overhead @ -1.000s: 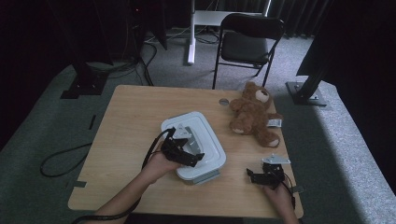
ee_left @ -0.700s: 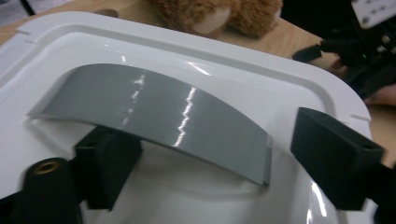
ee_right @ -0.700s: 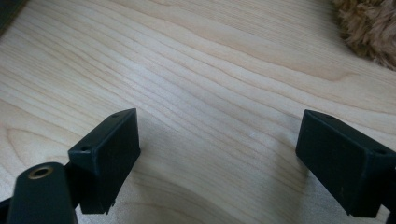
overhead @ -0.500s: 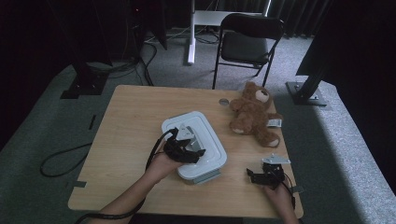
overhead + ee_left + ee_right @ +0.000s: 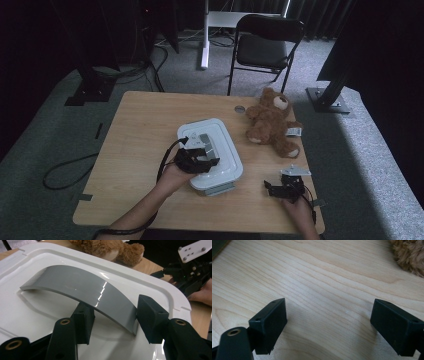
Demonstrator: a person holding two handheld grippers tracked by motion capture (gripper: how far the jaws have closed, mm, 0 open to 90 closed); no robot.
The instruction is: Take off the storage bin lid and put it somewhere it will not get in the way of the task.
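A white lidded container [image 5: 227, 162] lies in the middle of the wooden table [image 5: 140, 130]. Its lid [image 5: 37, 312] carries an arched grey handle [image 5: 82, 287]. My left gripper [image 5: 116, 315] rests on the lid [image 5: 202, 159] with its jaws against both edges of the handle's near end, shut on it. My right gripper [image 5: 272, 189] sits low at the table's front right, jaws wide apart [image 5: 328, 317] over bare wood with nothing between them. It also appears beyond the lid as the black gripper with a white plate [image 5: 190, 272].
A brown teddy bear [image 5: 270, 122] lies at the back right of the table, close behind the container [image 5: 107, 248]. A small round disc [image 5: 240, 108] lies near the bear's head. A black folding chair [image 5: 265, 47] stands past the far edge.
My left gripper has crept slightly forward over the lid toward the handle. The right gripper, container and bear have stayed put.
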